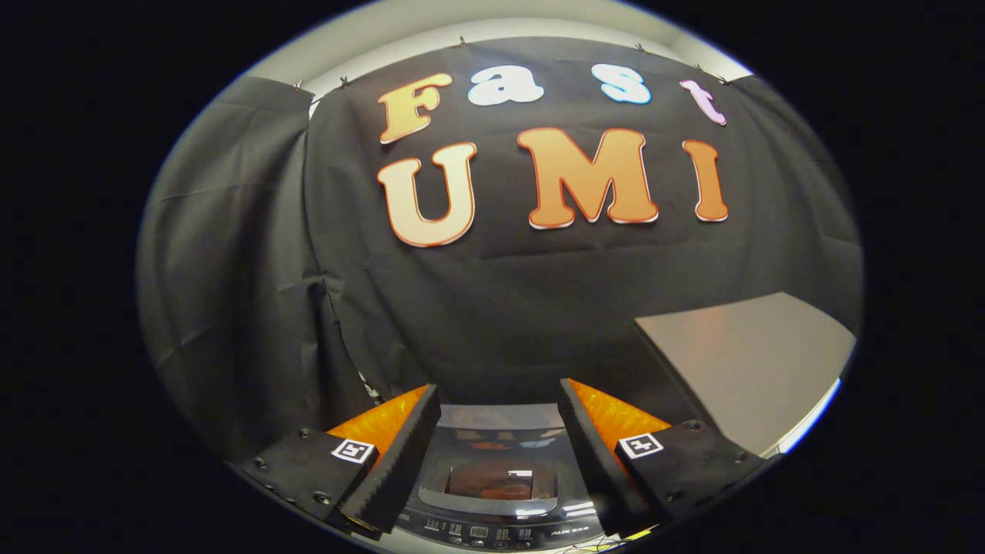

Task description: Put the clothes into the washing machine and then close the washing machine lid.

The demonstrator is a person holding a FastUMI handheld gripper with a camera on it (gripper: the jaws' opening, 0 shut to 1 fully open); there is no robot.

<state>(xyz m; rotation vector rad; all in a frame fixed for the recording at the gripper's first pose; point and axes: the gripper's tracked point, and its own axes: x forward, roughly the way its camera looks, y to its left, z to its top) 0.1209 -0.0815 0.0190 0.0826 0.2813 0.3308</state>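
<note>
Black cloth (pixel 492 308) hangs as the booth's wall beyond the fingers, with a grey tabletop (pixel 746 362) off to the right of them. Low between the two fingers sits the washing machine (pixel 500 492), seen from above: its glossy dark lid (pixel 492 477) lies flat and looks shut, with a window in the middle and a control panel (pixel 492 532) along the near edge. No clothes are to be seen from here, so I cannot tell whether they are already inside or lie somewhere out of sight.

The tongs (pixel 499 454) stand wide open and hold nothing, both fingers clear of the machine.

As a judgement: the lid is stiff, smooth and likely slippery, light enough to swing on its hinge, so it is best taken at its front lip near the panel rather than pressed on the window. Clothes would be soft, light and limp; pinch a bunched fold, not a loose edge.
</note>
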